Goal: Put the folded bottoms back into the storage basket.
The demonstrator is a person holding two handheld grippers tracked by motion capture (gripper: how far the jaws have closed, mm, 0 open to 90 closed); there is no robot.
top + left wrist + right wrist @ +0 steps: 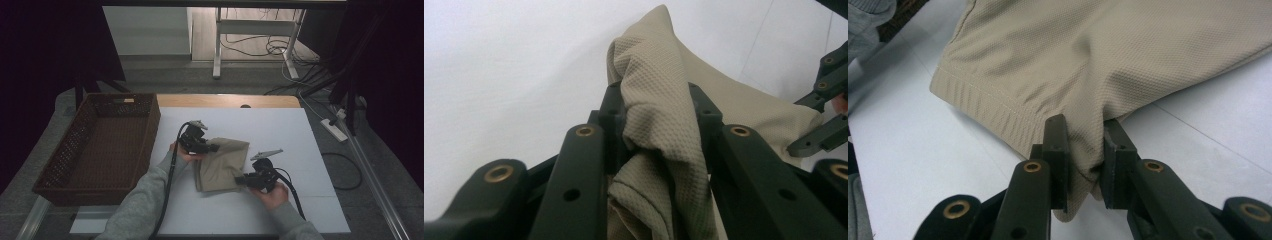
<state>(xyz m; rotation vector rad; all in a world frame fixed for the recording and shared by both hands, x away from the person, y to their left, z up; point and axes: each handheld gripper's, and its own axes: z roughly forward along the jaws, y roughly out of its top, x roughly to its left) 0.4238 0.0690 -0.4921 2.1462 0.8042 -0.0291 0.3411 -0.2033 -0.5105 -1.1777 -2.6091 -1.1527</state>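
**Both grippers clamped on a folded beige garment**

High view: a beige knit garment (221, 165), folded into a rough rectangle, lies on the white table top (280, 130) near its middle, just right of a dark wicker basket (100, 145) that stands at the table's left edge. The left gripper (216, 147) meets the garment at its upper left corner; the right gripper (239, 178) meets it at the lower right edge. The two grippers sit at opposite corners of the cloth, each carried by a hand in a grey sleeve (145, 200).

Left gripper view: the garment (659, 115) rises in a bunched ridge between the two black jaws, which press on it from both sides. The fabric stands up past the jaw tips and spills back down between the jaw arms. The rest of the cloth runs away to the right toward the right gripper (824, 115), seen at the picture's edge.

Right gripper view: the jaws are closed on a pinched fold of the garment (1088, 65) at its near edge, beside the stitched hem. The fabric puckers where it is squeezed, and a small tip hangs below the pads. Beyond the jaws the cloth lies flat on the table.
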